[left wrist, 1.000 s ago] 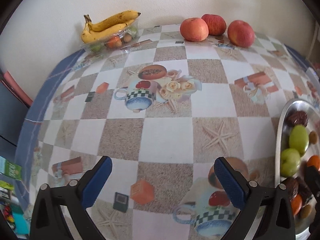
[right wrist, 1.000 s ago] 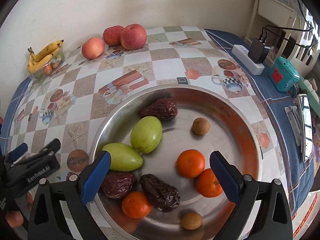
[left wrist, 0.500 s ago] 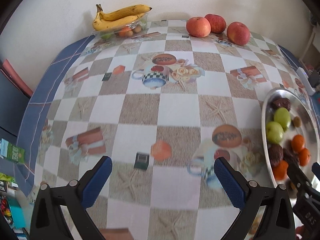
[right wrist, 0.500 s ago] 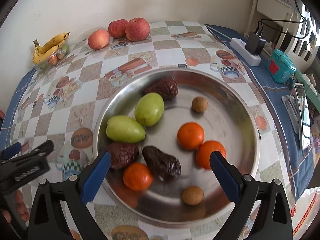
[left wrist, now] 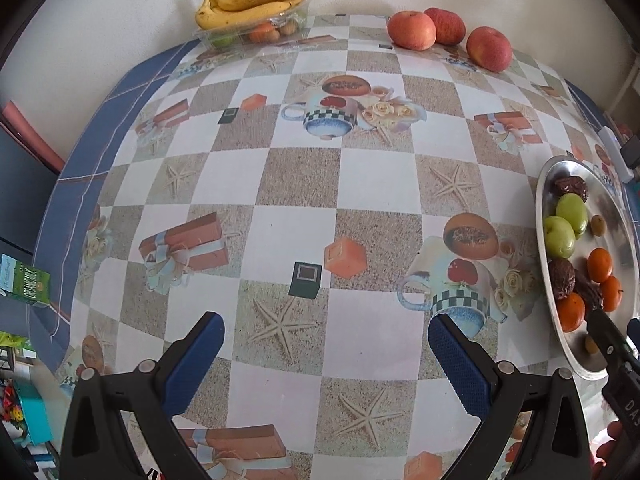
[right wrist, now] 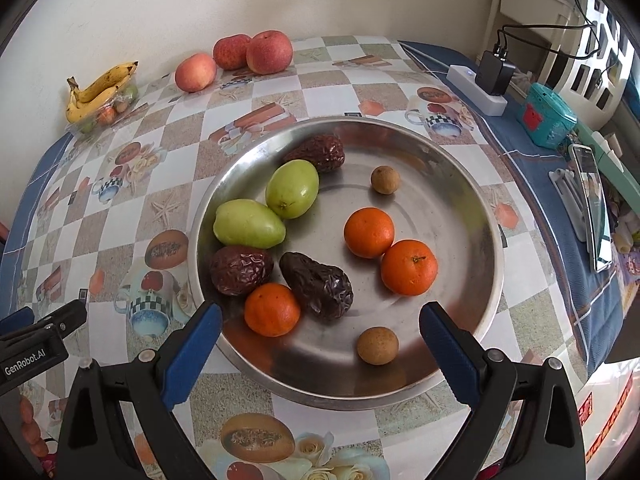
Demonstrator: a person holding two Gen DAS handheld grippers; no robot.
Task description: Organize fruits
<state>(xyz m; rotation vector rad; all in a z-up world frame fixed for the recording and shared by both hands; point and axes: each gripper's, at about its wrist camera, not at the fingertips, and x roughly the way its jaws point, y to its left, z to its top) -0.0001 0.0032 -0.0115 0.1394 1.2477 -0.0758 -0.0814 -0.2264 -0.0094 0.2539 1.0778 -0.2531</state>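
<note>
— Grippers?
— Both spread wide, pinching nothing. Right gripper (right wrist: 320, 344) hovering over the near rim of the steel plate (right wrist: 472, 184); left gripper (left wrist: 326, 360) off to the plate's left, above bare tablecloth (left wrist: 300, 184).
— Fruit?
— On the plate: three oranges (right wrist: 369, 232), two green fruits (right wrist: 292, 189), three wrinkled dark ones (right wrist: 318, 284), two small brown ones (right wrist: 377, 345). Beyond the plate, by the wall: three apples (right wrist: 269, 52), bananas (right wrist: 102, 88) on a clear tray.

The left hand-held gripper (right wrist: 32, 356) reads "GenRobot.AI".
</note>
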